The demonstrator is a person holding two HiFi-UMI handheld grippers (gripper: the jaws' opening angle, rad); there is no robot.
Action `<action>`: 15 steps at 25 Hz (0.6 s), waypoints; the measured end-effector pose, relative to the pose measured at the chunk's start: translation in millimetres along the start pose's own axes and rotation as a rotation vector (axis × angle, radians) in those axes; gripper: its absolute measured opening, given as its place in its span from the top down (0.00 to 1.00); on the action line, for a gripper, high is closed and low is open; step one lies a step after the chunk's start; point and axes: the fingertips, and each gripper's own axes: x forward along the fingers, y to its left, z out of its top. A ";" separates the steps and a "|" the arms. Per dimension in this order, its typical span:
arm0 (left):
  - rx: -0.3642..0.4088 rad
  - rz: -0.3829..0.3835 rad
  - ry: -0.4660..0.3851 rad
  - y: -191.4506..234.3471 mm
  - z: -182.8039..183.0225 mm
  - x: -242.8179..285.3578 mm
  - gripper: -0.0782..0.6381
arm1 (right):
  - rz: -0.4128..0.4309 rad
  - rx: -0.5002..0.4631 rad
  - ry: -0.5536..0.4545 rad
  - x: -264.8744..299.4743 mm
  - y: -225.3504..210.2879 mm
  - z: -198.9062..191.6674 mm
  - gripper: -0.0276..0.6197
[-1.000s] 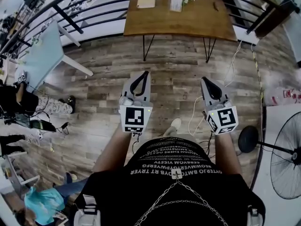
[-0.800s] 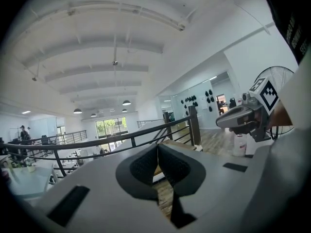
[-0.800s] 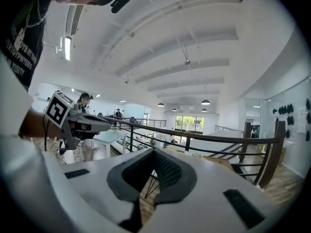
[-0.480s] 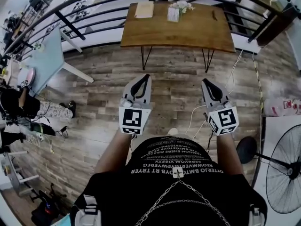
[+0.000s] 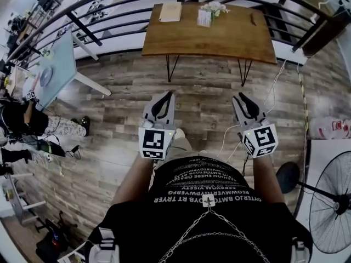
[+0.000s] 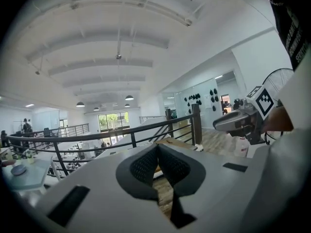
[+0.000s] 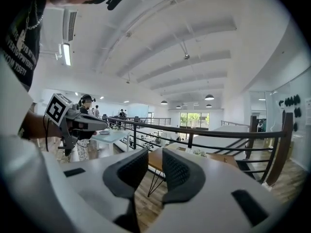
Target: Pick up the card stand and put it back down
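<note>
Card stand [image 5: 204, 17] stood on the wooden worktop [image 5: 219, 36] (far edge, near a tan notebook [image 5: 170, 12]), well apart from both grippers, left gripper [image 5: 168, 95] closed and empty, right gripper [image 5: 240, 97] opening, nothing between its jaws, both held over the plank floor [image 5: 120, 92]

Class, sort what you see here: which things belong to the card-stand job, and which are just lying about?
Job: card stand, on the wooden table; left gripper, shut; right gripper, jaws opening, nothing between them.
Lying about: notepad and pen on that table; floor fan; pale blue table.
</note>
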 end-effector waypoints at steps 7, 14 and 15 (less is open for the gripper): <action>0.011 -0.051 0.007 3.2 -1.7 28.3 0.85 | -0.027 0.024 0.006 19.9 -14.3 -2.5 0.83; 0.015 -0.099 0.016 19.3 2.6 80.5 0.85 | -0.048 0.049 0.019 56.9 -37.9 -1.9 0.82; 0.015 -0.106 0.019 23.1 3.4 89.0 0.85 | -0.048 0.054 0.023 64.2 -40.3 -1.4 0.82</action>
